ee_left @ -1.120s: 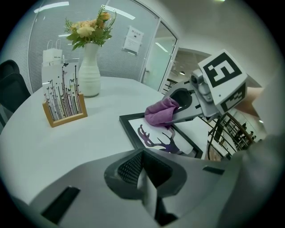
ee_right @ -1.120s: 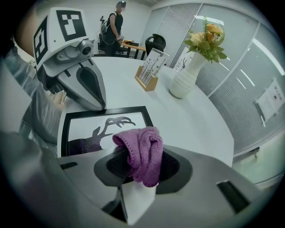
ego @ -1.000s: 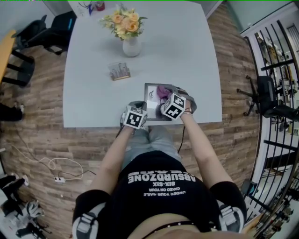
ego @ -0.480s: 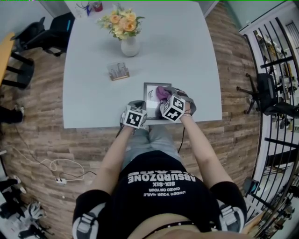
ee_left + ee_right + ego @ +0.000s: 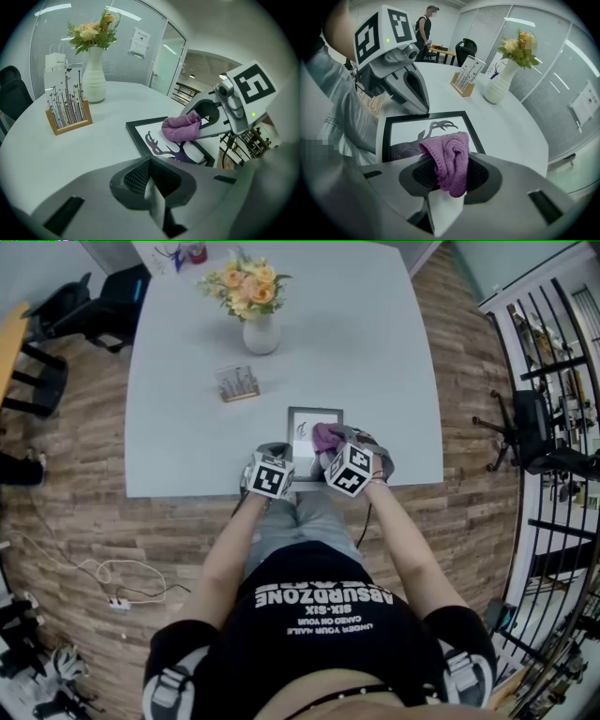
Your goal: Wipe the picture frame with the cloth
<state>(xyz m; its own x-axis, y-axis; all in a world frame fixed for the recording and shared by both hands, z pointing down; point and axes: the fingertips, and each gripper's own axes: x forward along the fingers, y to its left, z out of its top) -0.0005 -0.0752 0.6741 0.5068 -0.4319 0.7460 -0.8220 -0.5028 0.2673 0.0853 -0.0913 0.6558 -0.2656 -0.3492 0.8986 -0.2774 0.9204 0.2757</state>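
R gripper (image 5: 447, 182) pinches the purple cloth (image 5: 450, 157): soft, light, bunched over the frame (image 5: 302, 422). Frame lies flat at table (image 5: 187, 427) edge; stiff, prob. slides, glass fragile. L gripper (image 5: 151, 183) pressed together, empty, by frame's corner, a good bracing spot.

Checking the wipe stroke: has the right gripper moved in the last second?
Yes. The right gripper, with the cloth, has slid along the frame toward the near edge of the table.

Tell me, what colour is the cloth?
Purple. The cloth shows best in the right gripper view.
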